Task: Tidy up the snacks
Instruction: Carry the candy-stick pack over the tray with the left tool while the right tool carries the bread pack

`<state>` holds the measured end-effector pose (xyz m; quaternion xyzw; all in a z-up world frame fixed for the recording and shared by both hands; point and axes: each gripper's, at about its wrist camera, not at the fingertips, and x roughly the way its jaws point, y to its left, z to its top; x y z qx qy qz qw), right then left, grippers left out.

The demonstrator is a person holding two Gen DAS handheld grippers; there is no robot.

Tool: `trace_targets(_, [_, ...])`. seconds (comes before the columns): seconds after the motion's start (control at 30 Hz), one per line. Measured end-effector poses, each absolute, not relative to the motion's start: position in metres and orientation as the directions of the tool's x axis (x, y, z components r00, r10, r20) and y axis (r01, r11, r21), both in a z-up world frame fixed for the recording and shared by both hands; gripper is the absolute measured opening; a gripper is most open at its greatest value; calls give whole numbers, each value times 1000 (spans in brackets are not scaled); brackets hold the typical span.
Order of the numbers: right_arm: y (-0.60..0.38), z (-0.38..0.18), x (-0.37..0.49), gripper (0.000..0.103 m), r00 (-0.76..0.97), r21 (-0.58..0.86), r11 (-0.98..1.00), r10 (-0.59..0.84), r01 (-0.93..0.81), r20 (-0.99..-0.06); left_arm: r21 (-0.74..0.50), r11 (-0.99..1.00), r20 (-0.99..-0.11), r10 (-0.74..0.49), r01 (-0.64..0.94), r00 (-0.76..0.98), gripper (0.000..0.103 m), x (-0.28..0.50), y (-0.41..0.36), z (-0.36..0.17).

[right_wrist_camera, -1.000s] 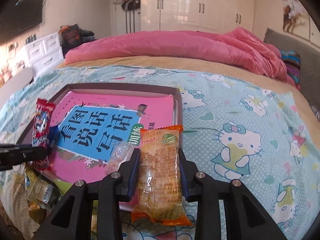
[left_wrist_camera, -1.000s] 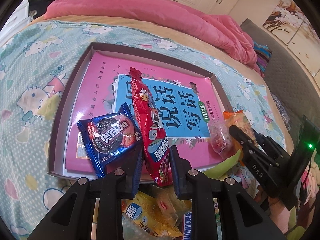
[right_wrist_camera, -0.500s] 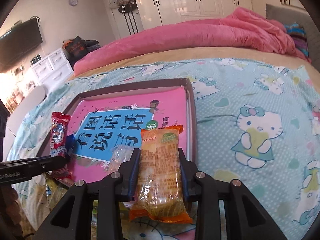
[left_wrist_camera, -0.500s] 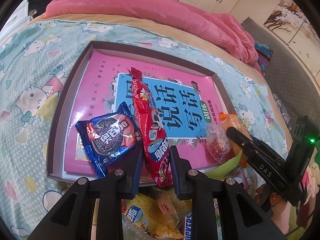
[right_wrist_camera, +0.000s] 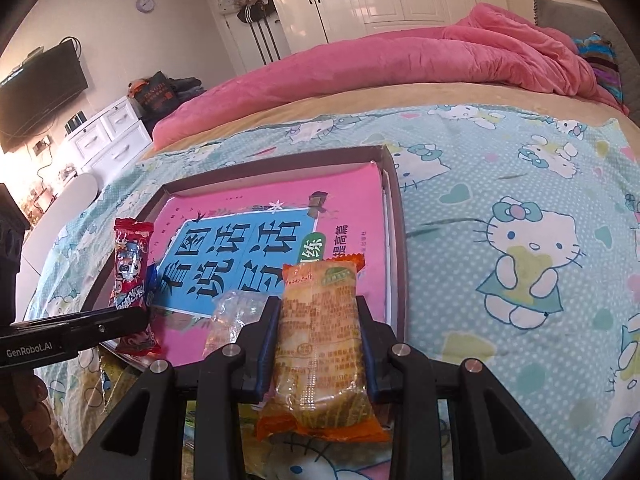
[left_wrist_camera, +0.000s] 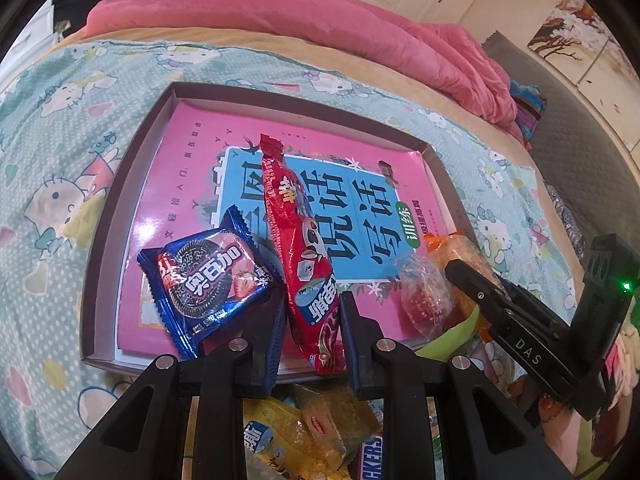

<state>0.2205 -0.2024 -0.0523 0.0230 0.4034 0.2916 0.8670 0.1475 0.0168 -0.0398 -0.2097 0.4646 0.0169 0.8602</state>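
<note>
My left gripper is shut on a long red snack stick, held over the near edge of a shallow brown box lined with a pink and blue book. A blue Oreo packet lies in the box at its near left. My right gripper is shut on an orange cake packet, held over the box's near right corner. A clear wrapped red candy lies just left of that packet. The right gripper shows in the left wrist view.
Yellow snack packets and a Snickers bar lie on the Hello Kitty bedsheet below the box's near edge. A pink duvet is heaped at the far side of the bed. White drawers stand at the left.
Both grippers have moved slightly forward over the box with their snacks held. The right wrist view has tilted, showing more of the room's left side.
</note>
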Motion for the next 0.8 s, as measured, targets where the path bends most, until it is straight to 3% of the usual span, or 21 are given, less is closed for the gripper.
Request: trace_targets(0.8, [-214, -38, 221, 35, 539, 262, 844, 507, -468, -672, -361, 903, -806, -177, -232, 565, 27, 144, 21, -40])
